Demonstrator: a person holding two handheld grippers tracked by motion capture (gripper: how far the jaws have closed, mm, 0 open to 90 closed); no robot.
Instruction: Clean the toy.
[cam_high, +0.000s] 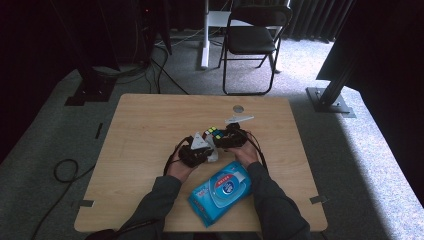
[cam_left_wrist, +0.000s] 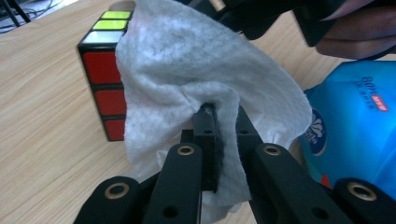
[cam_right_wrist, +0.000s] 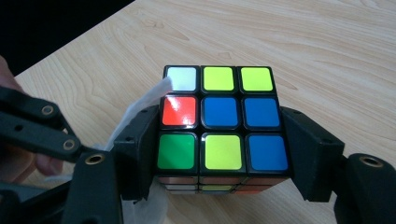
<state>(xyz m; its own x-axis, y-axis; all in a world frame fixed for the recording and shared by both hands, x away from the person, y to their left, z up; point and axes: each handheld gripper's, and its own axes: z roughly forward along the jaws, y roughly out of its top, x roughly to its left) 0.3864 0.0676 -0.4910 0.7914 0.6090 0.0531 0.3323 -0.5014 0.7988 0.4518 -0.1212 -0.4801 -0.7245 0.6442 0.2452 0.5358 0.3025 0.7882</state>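
The cube (cam_right_wrist: 222, 126) is clamped in the right gripper (cam_right_wrist: 219, 154) to steady it, while a wipe (cam_left_wrist: 205, 79), pinched by the shut left gripper (cam_left_wrist: 219, 140), is pressed against its side

Grey carpet floor (cam_high: 350, 165), dark curtains (cam_high: 310, 20), 1 black folding chair (cam_high: 252, 40) behind wooden table (cam_high: 150, 130).
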